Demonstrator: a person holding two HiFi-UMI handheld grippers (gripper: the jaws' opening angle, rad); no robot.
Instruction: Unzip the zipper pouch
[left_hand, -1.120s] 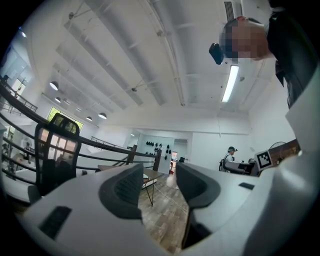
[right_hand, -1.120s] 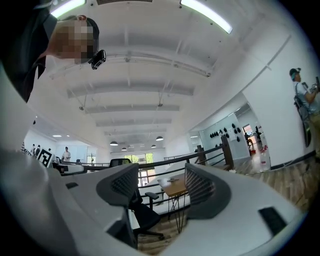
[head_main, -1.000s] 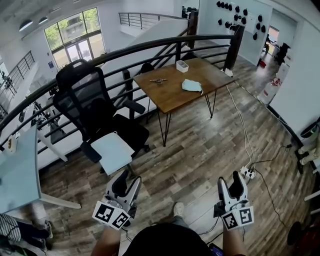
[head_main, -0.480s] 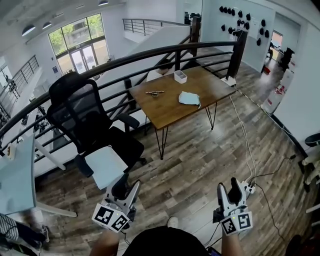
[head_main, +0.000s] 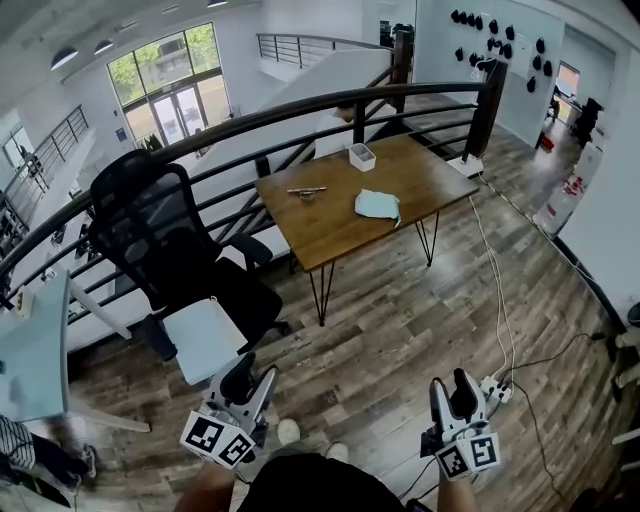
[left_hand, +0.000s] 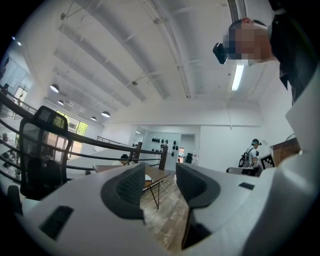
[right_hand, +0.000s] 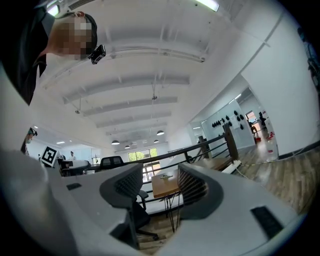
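Zipper pouch (head_main: 377, 204): pale teal, lying flat on the wooden table (head_main: 320, 236) in the upper middle of the head view, right of the tabletop's centre. Its zipper is too small to make out.

A small white box (head_main: 361, 156) stands near the table's far edge. A slim metal item (head_main: 306, 190) lies left of the pouch, apart from it.

Left gripper (head_main: 252, 380): lower left of the frame, over the wood floor (head_main: 390, 320), well apart from the table. Its fingers (left_hand: 131, 187) stand apart with nothing between them.

Right gripper (head_main: 451, 392): lower right, likewise well apart from the table. Its fingers (right_hand: 197, 187) have just been closing but are still apart, with nothing between them.

A black office chair (head_main: 160, 240) stands left of the table, before a dark railing (head_main: 300, 100).
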